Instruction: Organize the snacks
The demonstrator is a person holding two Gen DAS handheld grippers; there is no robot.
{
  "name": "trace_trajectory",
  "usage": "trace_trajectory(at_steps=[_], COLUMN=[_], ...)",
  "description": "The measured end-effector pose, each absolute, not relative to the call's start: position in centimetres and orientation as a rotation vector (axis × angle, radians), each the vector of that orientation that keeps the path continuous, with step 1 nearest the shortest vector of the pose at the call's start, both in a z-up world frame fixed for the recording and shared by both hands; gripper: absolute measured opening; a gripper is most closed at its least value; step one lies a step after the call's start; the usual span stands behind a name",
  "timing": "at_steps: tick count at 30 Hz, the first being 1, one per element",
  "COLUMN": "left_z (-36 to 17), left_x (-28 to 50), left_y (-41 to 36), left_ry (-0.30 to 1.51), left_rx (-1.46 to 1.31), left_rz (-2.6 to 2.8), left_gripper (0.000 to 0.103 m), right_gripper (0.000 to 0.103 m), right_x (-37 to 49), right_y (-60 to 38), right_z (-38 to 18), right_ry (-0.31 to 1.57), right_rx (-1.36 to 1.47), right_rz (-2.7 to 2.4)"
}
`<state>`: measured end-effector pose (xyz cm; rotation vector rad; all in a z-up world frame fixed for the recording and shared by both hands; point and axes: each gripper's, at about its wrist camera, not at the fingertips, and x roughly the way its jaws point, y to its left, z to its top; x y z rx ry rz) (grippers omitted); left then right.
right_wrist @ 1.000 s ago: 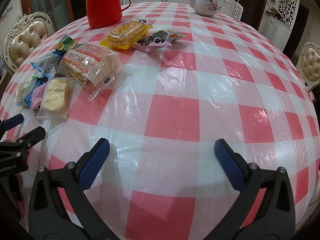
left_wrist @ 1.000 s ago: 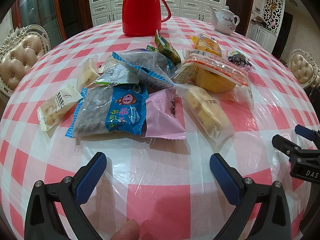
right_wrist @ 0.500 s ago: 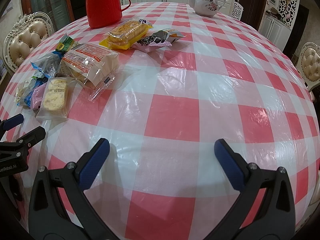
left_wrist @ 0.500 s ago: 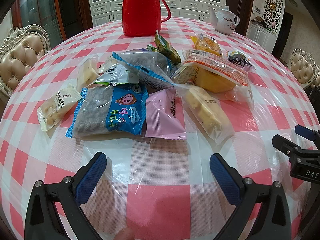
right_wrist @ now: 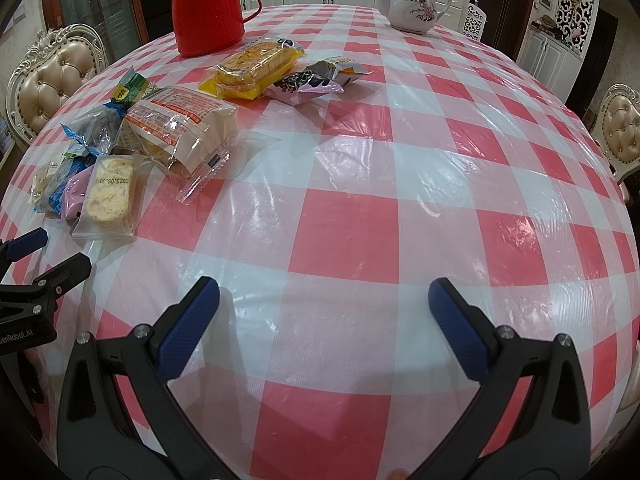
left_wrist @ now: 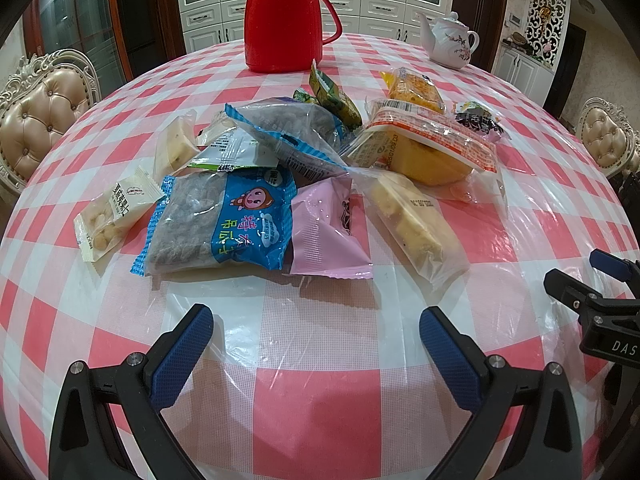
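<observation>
Snacks lie heaped mid-worktop in the left wrist view, just ahead of the left tongs, which gape wide and hold nothing; likely best to take the near pink packet first, pinching one loose edge so the pile stays put. Right wrist view: right tongs also spread and empty over bare cloth, pile well off to their left, yellow cake pack farther back.
</observation>
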<state>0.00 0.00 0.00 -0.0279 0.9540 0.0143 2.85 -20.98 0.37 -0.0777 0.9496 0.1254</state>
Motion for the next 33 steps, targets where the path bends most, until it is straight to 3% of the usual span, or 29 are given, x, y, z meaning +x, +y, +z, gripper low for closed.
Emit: trace_trajectory(at_steps=[33], left_z=[0.0], left_x=[0.0], left_y=[-0.01], left_ry=[0.954], left_rx=[-0.027], left_rz=[0.015], left_gripper=[0.103], right_gripper=[0.103], right_x=[3.68], right_y=[-21.04], right_z=[0.37], right_ry=[0.962], right_rx=[-0.118], right_rz=[0.197])
